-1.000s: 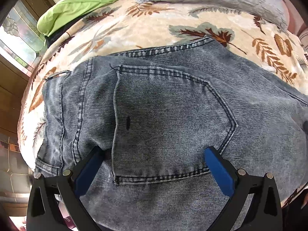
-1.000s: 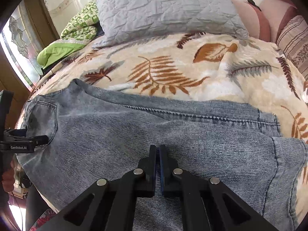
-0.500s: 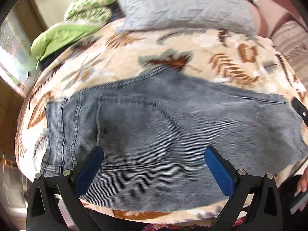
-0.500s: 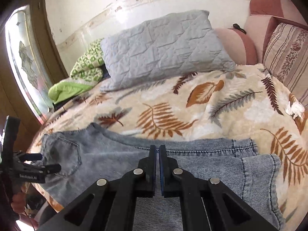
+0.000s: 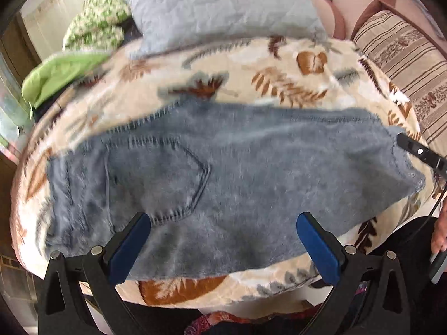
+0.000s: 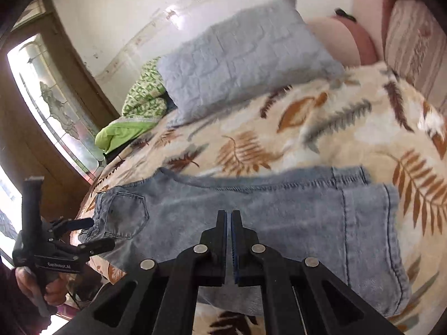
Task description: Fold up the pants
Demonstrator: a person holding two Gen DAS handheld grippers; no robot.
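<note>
Grey-blue denim pants (image 5: 237,173) lie folded lengthwise across the near edge of the bed, back pocket (image 5: 156,178) up, waistband to the left, hems to the right (image 6: 371,223). My left gripper (image 5: 223,240) is open and empty, held back from the bed's near edge over the pants. It also shows in the right wrist view (image 6: 83,234) at the waistband end. My right gripper (image 6: 228,217) is shut with nothing between its fingers, above the pants' middle. Its tip shows at the right in the left wrist view (image 5: 419,150).
The bed has a cream leaf-print blanket (image 6: 321,128). A grey quilted pillow (image 6: 240,58), a green bundle (image 6: 131,128) and pink and striped cushions (image 5: 405,55) lie at the back. A wooden glass-paned door (image 6: 50,106) stands to the left.
Both grippers have pulled back and up from the pants, so more of the bed and wall shows. The left stayed open, the right stayed shut. The pants lie as before.
</note>
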